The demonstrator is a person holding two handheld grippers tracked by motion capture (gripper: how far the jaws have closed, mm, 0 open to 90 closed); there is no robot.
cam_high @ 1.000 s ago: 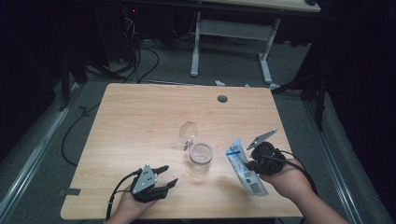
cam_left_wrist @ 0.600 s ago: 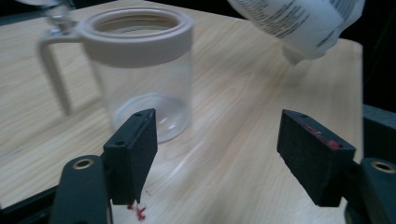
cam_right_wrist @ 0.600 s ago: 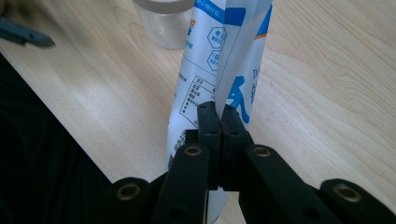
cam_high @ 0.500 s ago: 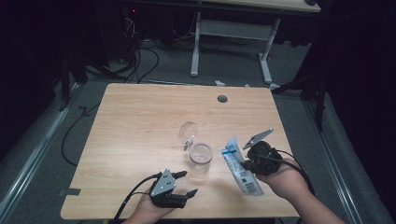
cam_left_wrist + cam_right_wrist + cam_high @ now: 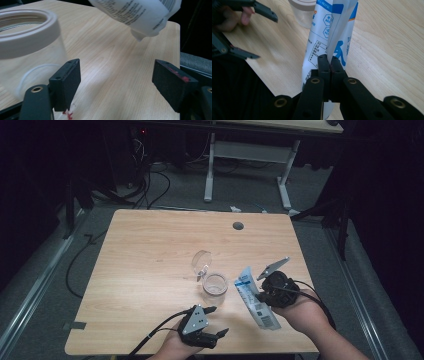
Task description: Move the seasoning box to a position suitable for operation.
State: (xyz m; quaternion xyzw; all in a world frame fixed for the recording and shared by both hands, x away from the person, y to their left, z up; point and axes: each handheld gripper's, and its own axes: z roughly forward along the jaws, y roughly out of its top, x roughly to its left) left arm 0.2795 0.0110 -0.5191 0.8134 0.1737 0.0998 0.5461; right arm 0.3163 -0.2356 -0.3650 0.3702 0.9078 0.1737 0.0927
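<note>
A clear jar point(image 5: 215, 289) with a beige rim stands open on the wooden table point(image 5: 150, 270), and its clear lid point(image 5: 201, 262) leans just behind it. My right gripper point(image 5: 265, 292) is shut on a white and blue pouch point(image 5: 256, 302), held slanted to the right of the jar. In the right gripper view the jaws point(image 5: 329, 62) pinch the pouch's point(image 5: 329, 32) folded edge. My left gripper point(image 5: 215, 320) is near the front edge, below the jar. Its jaws have just been opening and are wide apart point(image 5: 116, 80), with nothing between them. The jar point(image 5: 27, 37) is at their left and the pouch point(image 5: 140, 15) hangs above.
A round cable hole point(image 5: 238, 226) lies at the table's far side. Beyond the table stand the white legs of another desk point(image 5: 210, 170), with cables point(image 5: 145, 185) on the floor. The table's front edge runs close under both hands. Small red marks point(image 5: 68, 115) lie on the wood by my left jaw.
My left gripper has moved right along the front edge towards the jar, and its jaws have spread wider. The right gripper and pouch have hardly shifted.
</note>
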